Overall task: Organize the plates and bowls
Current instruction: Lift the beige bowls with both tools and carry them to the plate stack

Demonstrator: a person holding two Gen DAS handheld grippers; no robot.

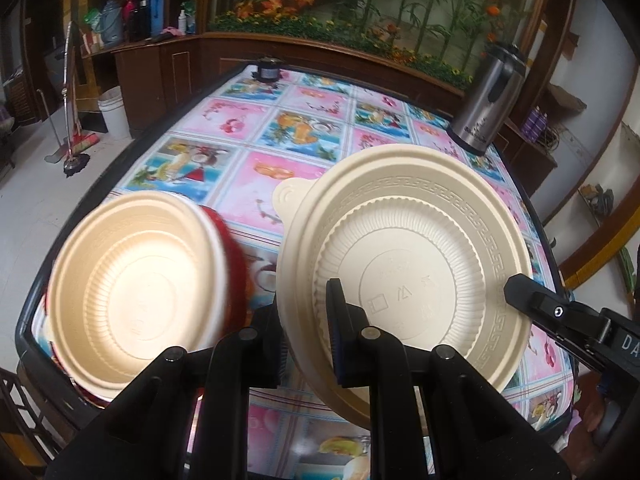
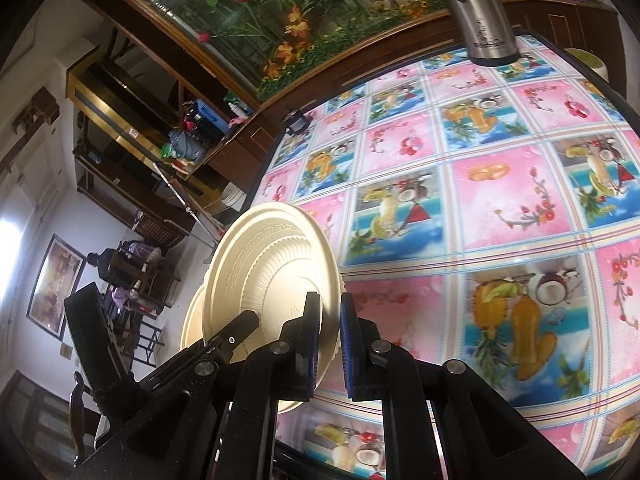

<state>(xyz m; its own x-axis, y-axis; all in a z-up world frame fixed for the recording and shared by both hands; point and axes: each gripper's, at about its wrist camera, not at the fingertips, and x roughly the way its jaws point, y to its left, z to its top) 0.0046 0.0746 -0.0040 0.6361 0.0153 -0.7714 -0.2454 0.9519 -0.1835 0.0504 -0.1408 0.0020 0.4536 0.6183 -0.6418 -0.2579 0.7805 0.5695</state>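
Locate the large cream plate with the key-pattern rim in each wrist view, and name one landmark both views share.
Left wrist: the cream plate fills centre right, tilted, rim between the left gripper jaws.
Right wrist: the same plate sits lower left of centre, seen nearly edge-on, rim between the right gripper jaws.
Shared landmark: steel flask on the fruit-print tablecloth.

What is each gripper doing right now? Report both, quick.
Left gripper: shut on the rim of the cream plate, held tilted above the table.
Right gripper: shut on the same plate's opposite rim.
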